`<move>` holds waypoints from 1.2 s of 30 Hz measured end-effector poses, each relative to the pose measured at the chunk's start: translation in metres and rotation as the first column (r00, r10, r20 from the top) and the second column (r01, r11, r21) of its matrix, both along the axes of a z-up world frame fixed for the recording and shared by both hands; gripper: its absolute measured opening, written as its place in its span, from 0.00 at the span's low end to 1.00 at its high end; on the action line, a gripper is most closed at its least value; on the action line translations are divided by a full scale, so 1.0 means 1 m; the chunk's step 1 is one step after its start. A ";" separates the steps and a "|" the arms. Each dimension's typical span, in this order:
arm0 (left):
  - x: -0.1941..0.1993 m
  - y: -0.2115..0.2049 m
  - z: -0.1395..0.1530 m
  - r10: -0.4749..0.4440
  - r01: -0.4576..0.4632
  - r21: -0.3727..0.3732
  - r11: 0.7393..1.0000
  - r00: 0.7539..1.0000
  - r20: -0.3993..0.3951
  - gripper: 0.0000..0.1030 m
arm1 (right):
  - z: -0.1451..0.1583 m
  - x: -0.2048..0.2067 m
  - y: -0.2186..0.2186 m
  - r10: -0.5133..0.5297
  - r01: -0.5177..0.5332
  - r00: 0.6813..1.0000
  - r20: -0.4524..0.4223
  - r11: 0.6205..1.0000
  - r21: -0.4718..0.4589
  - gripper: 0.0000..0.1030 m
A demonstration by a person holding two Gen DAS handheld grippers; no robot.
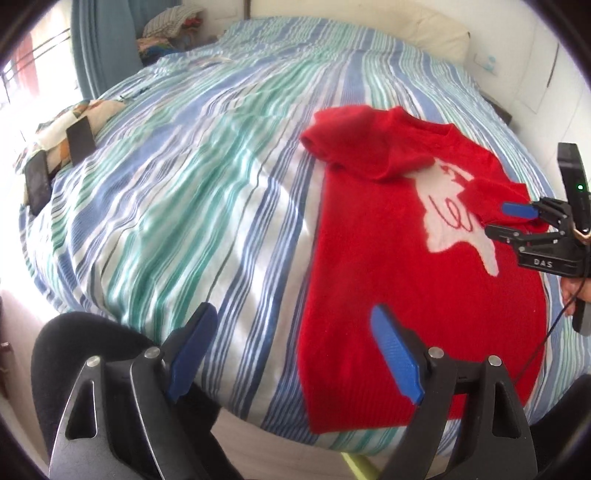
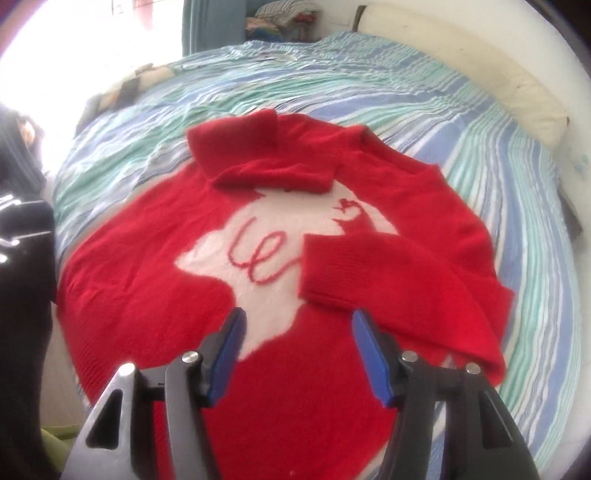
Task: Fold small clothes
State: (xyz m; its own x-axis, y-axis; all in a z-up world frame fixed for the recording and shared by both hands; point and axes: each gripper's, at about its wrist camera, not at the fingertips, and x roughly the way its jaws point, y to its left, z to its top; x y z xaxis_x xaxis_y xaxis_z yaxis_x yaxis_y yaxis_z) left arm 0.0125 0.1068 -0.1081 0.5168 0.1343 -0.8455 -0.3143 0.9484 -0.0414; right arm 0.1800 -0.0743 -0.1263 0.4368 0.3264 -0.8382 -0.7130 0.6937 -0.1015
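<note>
A red knitted sweater [image 1: 388, 277] [image 2: 147, 288] with a white figure on its chest lies flat on the striped bed [image 1: 184, 184] [image 2: 480, 129]. Both sleeves are folded in across the chest: one sleeve [image 2: 266, 162] near the collar, the other sleeve [image 2: 369, 269] over the white figure. My left gripper [image 1: 293, 314] hangs open above the sweater's left hem edge, with nothing between its fingers. My right gripper [image 2: 299, 315] [image 1: 513, 221] stands open over the lower chest, just in front of the nearer sleeve cuff and clear of the cloth.
Two dark flat objects [image 1: 81, 140] lie on a patterned cloth at the bed's far left edge. A cream headboard cushion [image 1: 424, 33] [image 2: 461, 48] runs along the far side. A person's dark-clad leg [image 1: 74, 350] stands at the near edge. Piled fabrics [image 1: 166, 26] sit behind the bed.
</note>
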 end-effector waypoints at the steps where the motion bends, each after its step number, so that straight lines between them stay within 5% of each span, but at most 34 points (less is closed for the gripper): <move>1: -0.002 0.002 -0.005 0.015 -0.015 -0.001 1.000 1.000 -0.011 0.84 | -0.013 0.008 0.012 0.011 -0.011 1.000 0.015 1.000 -0.025 0.58; 3: -0.003 0.011 -0.012 0.044 -0.045 -0.025 0.999 0.998 -0.038 0.84 | -0.041 0.027 0.024 -0.018 0.019 1.000 0.015 0.997 -0.077 0.57; 5: -0.006 0.020 -0.011 0.067 -0.068 -0.068 0.995 0.997 -0.025 0.84 | -0.053 0.049 0.014 -0.111 0.111 0.993 -0.043 0.994 -0.020 0.32; 6: -0.007 0.024 -0.010 0.077 -0.078 -0.084 0.993 0.997 -0.014 0.84 | -0.049 0.055 0.002 -0.179 0.180 0.982 -0.056 0.983 0.025 0.07; 10: -0.009 0.032 -0.017 0.111 -0.113 -0.126 0.986 0.994 -0.023 0.84 | 0.000 0.059 -0.095 -0.426 0.428 0.903 -0.062 0.874 0.228 0.08; 13: -0.008 0.032 -0.022 0.126 -0.130 -0.144 0.981 0.991 -0.035 0.84 | 0.030 0.047 -0.207 -0.622 0.611 0.778 -0.084 0.720 0.328 0.08; 18: -0.006 0.023 -0.023 0.106 -0.109 -0.104 0.989 0.994 -0.033 0.84 | 0.031 0.014 -0.374 -0.859 0.839 0.498 -0.115 0.444 0.314 0.08; 21: -0.004 0.019 -0.026 0.095 -0.099 -0.085 0.991 0.994 -0.045 0.84 | 0.005 -0.001 -0.423 -0.886 0.891 0.410 -0.218 0.337 0.305 0.08; 30: -0.007 0.022 -0.029 0.113 -0.116 -0.057 0.992 0.992 -0.059 0.84 | -0.069 -0.029 -0.449 -0.879 0.949 0.266 -0.396 0.167 0.268 0.07; 36: -0.005 0.020 -0.030 0.104 -0.108 -0.057 0.992 0.993 -0.063 0.84 | -0.079 -0.033 -0.458 -0.853 0.950 0.252 -0.458 0.126 0.287 0.09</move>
State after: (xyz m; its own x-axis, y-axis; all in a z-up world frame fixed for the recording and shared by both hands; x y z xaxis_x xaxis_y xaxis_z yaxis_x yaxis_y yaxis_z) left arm 0.0076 0.1269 -0.1383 0.4502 0.1335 -0.8829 -0.4168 0.9058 -0.0756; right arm 0.1473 -0.5327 -0.2049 0.5764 0.0935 -0.8118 0.4982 0.7472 0.4398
